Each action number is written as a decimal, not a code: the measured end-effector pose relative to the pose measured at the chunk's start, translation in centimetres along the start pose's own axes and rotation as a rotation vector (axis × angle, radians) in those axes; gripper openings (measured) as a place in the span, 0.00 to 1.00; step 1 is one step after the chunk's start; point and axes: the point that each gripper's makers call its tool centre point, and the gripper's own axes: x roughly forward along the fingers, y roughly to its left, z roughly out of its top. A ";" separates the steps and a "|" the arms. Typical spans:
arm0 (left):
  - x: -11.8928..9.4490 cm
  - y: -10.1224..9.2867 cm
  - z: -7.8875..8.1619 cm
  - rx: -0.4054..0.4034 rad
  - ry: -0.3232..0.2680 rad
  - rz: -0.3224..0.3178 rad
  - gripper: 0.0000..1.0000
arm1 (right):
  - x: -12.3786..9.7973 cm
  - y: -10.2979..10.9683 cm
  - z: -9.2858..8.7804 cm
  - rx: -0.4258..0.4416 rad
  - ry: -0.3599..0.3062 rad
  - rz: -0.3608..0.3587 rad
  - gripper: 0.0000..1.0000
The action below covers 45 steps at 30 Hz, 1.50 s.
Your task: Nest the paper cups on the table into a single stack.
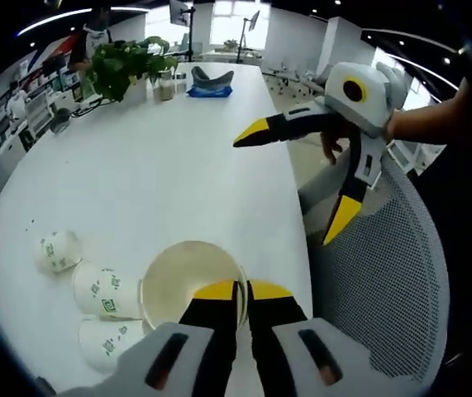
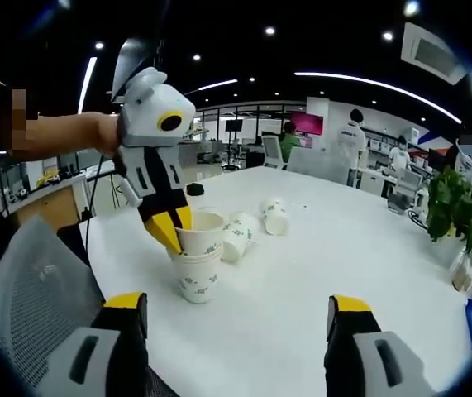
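Observation:
Seen from above in the left gripper view, an open white paper cup [image 1: 190, 281] stands on the white table [image 1: 178, 174], and my left gripper [image 1: 242, 291] is shut on its near rim. In the right gripper view that cup [image 2: 202, 233] sits partly inside a lower upright cup [image 2: 197, 283], with the left gripper [image 2: 172, 230] pinching its rim. Three more cups lie on their sides to the left: a far cup [image 1: 56, 251], a middle cup [image 1: 103, 291] and a near cup [image 1: 103, 341]. My right gripper [image 1: 297, 175] hovers open over the table's right edge; its own jaws [image 2: 237, 303] stand wide apart with nothing between them.
A potted plant [image 1: 124, 66] and a blue cloth with a grey object [image 1: 211, 83] sit at the table's far end. A grey mesh chair [image 1: 384, 273] stands against the table's right edge. Fallen cups [image 2: 240, 234] lie just behind the stack. People sit at desks in the background.

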 end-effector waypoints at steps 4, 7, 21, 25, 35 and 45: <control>0.4 0.0 -0.2 -0.024 -0.007 -0.026 0.03 | 0.0 -0.1 -0.1 0.000 -0.001 0.000 0.91; 0.6 -0.1 -0.3 -0.030 -0.002 -0.036 0.03 | 0.0 -0.2 -0.1 0.002 -0.001 -0.001 0.91; 2.0 -0.1 -1.4 -0.040 0.040 -0.059 0.04 | 0.0 -0.1 -0.1 0.003 0.001 0.000 0.90; 2.2 -0.2 -1.4 -0.043 0.041 -0.061 0.05 | 0.0 -0.1 -0.2 0.004 0.002 0.002 0.90; 2.3 -0.2 -1.5 -0.033 0.041 -0.058 0.05 | 0.0 -0.3 -0.1 0.007 -0.003 -0.003 0.90; 1.6 -0.2 -1.0 -0.027 0.018 -0.042 0.05 | 0.0 -0.2 -0.1 0.004 -0.001 -0.001 0.90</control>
